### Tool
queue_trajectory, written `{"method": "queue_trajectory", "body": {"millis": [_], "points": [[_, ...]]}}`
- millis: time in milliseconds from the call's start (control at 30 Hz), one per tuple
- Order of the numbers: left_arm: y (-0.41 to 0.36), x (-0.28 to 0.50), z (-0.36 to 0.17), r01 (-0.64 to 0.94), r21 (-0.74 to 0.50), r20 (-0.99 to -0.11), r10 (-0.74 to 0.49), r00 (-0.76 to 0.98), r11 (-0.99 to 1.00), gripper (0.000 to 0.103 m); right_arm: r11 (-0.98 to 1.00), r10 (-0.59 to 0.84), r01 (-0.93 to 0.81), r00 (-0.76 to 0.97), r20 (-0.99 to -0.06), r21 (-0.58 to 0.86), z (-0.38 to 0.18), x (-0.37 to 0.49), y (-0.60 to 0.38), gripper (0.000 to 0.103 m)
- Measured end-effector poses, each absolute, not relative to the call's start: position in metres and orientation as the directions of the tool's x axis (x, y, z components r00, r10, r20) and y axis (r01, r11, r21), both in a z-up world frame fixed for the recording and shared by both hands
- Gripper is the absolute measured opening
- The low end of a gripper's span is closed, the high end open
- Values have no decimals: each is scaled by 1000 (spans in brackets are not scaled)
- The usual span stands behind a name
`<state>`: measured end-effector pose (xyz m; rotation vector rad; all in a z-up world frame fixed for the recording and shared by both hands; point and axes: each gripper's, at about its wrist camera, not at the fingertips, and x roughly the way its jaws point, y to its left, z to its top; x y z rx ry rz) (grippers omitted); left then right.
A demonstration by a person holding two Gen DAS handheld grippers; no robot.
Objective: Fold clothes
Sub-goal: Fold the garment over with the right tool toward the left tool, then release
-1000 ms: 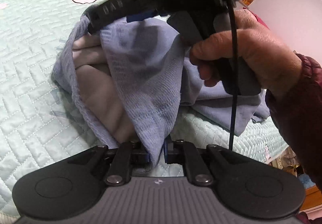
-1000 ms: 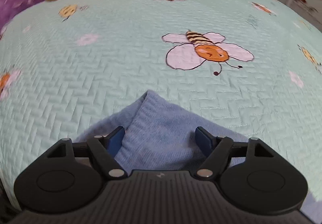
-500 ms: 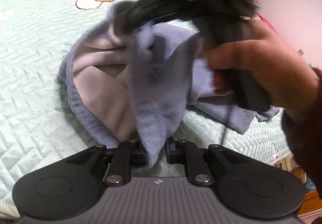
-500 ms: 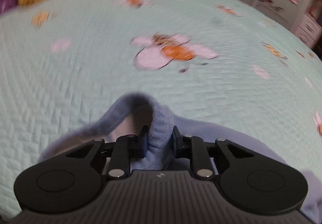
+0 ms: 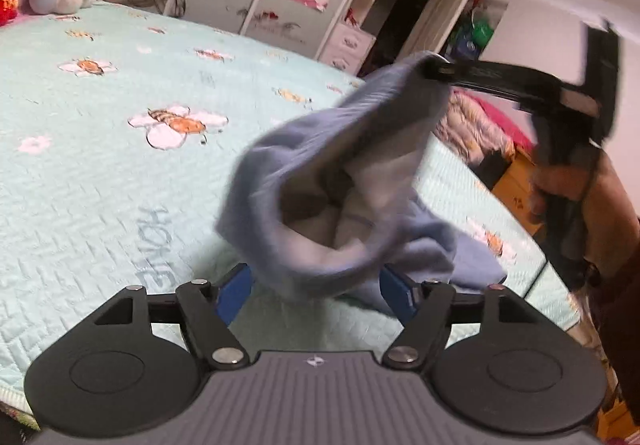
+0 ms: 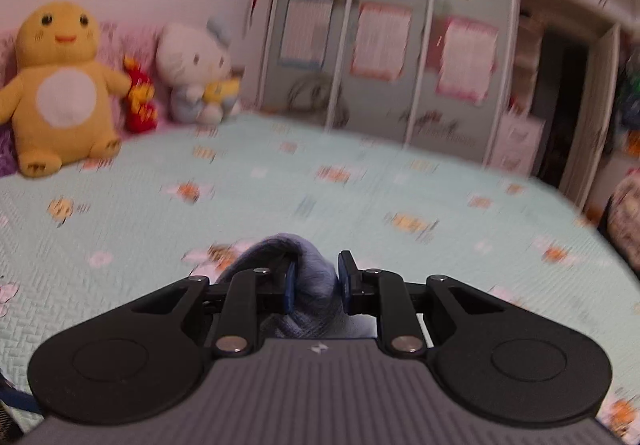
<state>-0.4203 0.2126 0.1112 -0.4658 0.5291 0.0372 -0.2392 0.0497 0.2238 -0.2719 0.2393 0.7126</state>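
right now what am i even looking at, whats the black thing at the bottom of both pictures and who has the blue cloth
No robot here: a person holds a hand-held gripper in each hand, and each carries a wide-angle camera looking along its two fingers. The black shape at the bottom is that gripper's own body.

One picture is from the left gripper. Its jaws have just been opening; the blue garment hangs between them, let go. The other picture is from the right gripper, whose jaws have just been closing and now pinch a fold of the garment, lifting it. You can see it, held in a hand, in the left view.

Below is a bed with a mint quilt printed with bees.
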Motion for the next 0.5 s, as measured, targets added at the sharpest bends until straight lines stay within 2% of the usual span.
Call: {"method": "queue_trajectory", "body": {"millis": [33,167,233,300,367,400,433,500], "points": [[213,-421,113,-153,-425,-494,-87,865,892,74,734,603,-653,753,-263,-186,233,-243,40,0],[208,-419,112,-149,-410,-530,-102,842,900,74,755,567,-602,798,-203,-260,266,-242,12,0],[202,-413,106,-149,-379,-564,-100,820,913,74,743,575,-624,780,-247,-242,268,-235,5,0],[200,-410,98,-173,-382,-590,-96,802,908,74,709,607,-681,722,-333,-183,257,-230,5,3],[198,-408,89,-196,-384,-616,-92,782,902,74,675,629,-722,669,-396,-149,235,-229,10,23],[199,-406,85,-213,-382,-627,-83,774,899,74,664,619,-731,657,-431,-161,218,-229,18,49],[200,-402,81,-235,-371,-639,-64,767,898,74,650,604,-739,643,-470,-177,199,-229,26,69],[204,-394,74,-275,-343,-659,-22,751,898,74,619,555,-748,633,-540,-240,158,-225,43,71]]}}
